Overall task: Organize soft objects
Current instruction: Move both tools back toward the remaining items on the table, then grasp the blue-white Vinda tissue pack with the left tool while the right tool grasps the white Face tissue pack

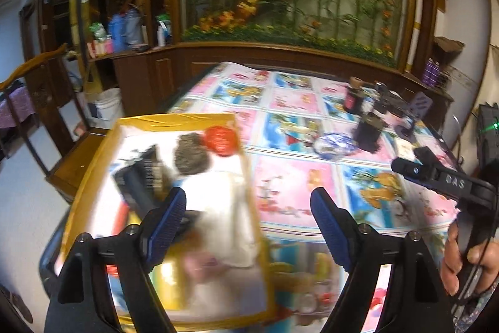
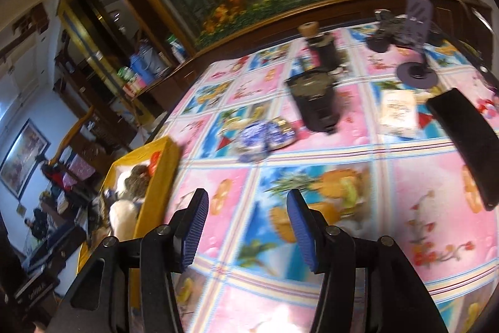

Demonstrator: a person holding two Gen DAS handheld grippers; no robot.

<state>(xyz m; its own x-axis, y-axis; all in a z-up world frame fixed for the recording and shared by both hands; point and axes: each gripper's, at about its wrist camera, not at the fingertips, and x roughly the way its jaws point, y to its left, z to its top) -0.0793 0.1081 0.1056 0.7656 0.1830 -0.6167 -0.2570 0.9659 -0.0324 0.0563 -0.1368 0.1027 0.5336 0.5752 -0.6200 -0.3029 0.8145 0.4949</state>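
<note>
A yellow box (image 1: 149, 122) stands at the table's left edge. It holds a white plush (image 1: 230, 208), a grey knitted ball (image 1: 190, 155), a red ball (image 1: 220, 141) and dark blurred items. My left gripper (image 1: 249, 198) hangs open and empty, its left finger over the box and its right finger over the patterned cloth. A blue-and-white soft object (image 2: 262, 133) lies on the cloth mid-table, also visible as a blue-and-white soft object (image 1: 333, 144) from the left. My right gripper (image 2: 248, 197) is open and empty over the cloth, right of the yellow box (image 2: 159, 177).
A black cup (image 2: 315, 102), a dark bottle with a wooden cap (image 2: 321, 46), a purple stand (image 2: 418, 71), a pale booklet (image 2: 399, 111) and a flat black oblong (image 2: 464, 145) sit on the far and right part. A person's hand (image 1: 461, 258) shows at the right.
</note>
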